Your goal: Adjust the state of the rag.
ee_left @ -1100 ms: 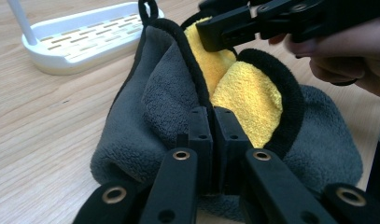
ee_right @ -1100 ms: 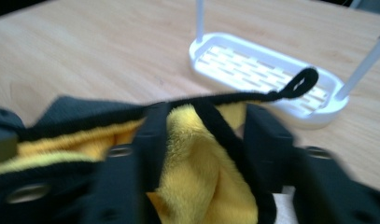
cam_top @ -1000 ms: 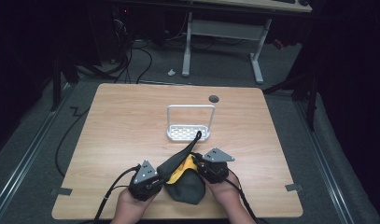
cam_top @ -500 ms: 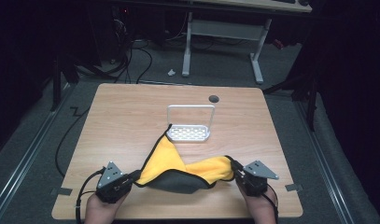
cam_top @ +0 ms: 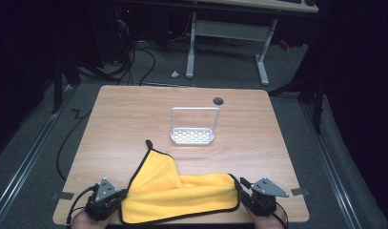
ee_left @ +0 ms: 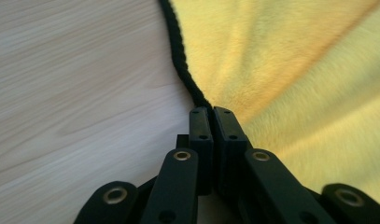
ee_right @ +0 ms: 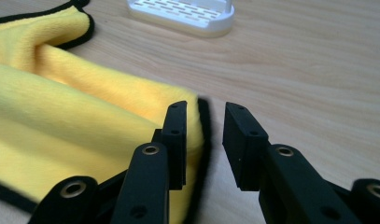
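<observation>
A yellow cloth [cam_top: 182, 193] with black trim lies spread along the table's front edge, one corner folded back toward the middle. My left gripper [cam_top: 124, 193] is at the cloth's left end. In the left gripper view its jaws are pressed together on the black trim [ee_left: 180, 65], so this gripper [ee_left: 211, 112] is shut on the cloth [ee_left: 295, 70]. My right gripper [cam_top: 240, 184] is at the cloth's right end. In the right gripper view it [ee_right: 204, 109] stands open, with the cloth's [ee_right: 85, 121] trimmed edge lying loose between the jaws.
A white perforated rack [cam_top: 192, 135] with a wire handle stands mid-table beyond the cloth, also in the right gripper view [ee_right: 183, 14]. A round cable hole [cam_top: 218, 101] is near the far edge of the wooden table [cam_top: 277, 143]. Desk legs and cables lie on the floor behind.
Both grippers moved apart from the table's middle front toward its corners, pulling the bunched cloth out wide. The cloth now lies flatter, and the right gripper has opened.
</observation>
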{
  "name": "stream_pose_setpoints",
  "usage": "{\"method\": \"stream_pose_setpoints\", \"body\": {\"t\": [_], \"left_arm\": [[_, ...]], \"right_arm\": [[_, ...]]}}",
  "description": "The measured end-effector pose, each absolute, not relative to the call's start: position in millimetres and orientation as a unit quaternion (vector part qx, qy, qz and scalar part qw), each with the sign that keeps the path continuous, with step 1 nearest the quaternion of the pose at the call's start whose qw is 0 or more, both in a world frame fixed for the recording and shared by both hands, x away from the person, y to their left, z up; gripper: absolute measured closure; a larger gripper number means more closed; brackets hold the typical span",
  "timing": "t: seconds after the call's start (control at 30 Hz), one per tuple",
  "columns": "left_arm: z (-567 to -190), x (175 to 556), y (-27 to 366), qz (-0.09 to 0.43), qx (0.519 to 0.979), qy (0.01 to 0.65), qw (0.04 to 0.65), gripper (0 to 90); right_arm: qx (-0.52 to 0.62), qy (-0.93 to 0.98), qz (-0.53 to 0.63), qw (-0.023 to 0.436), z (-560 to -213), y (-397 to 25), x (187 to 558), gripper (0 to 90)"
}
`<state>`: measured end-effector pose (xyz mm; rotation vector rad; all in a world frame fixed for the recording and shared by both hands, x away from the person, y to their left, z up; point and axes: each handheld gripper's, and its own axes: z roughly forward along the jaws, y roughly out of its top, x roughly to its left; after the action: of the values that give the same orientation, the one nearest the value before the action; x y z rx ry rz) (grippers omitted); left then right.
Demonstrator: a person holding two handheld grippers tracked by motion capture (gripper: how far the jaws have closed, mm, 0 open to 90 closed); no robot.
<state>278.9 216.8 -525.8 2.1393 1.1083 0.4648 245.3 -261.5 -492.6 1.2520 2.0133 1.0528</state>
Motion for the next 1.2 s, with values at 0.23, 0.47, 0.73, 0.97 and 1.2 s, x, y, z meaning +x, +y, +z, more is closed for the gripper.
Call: {"method": "stream_pose_setpoints", "body": {"t": [0.23,0.47,0.73,0.97,1.2], "left_arm": [[-526.8,301.0,232.9,0.202,0.789,0.473,0.335,78.0],[-504.2,274.3,214.9,0.193,0.770,0.454,0.404,65.6],[-516.2,266.1,161.2,0.140,0.817,0.393,0.398,60.8],[-526.6,266.5,161.4,0.145,0.834,0.389,0.362,63.1],[-526.2,268.3,161.4,0.142,0.836,0.387,0.362,64.0]], "right_arm": [[0.452,0.773,0.378,0.236,-503.9,-234.9,263.0,68.7],[0.448,0.786,0.382,0.188,-513.1,-222.4,262.9,62.1],[0.413,0.803,0.394,0.172,-506.2,-190.0,266.0,51.6],[0.436,0.802,0.375,0.163,-505.2,-183.0,300.4,48.3],[0.412,0.832,0.330,0.168,-519.4,-169.4,283.6,76.5]]}}
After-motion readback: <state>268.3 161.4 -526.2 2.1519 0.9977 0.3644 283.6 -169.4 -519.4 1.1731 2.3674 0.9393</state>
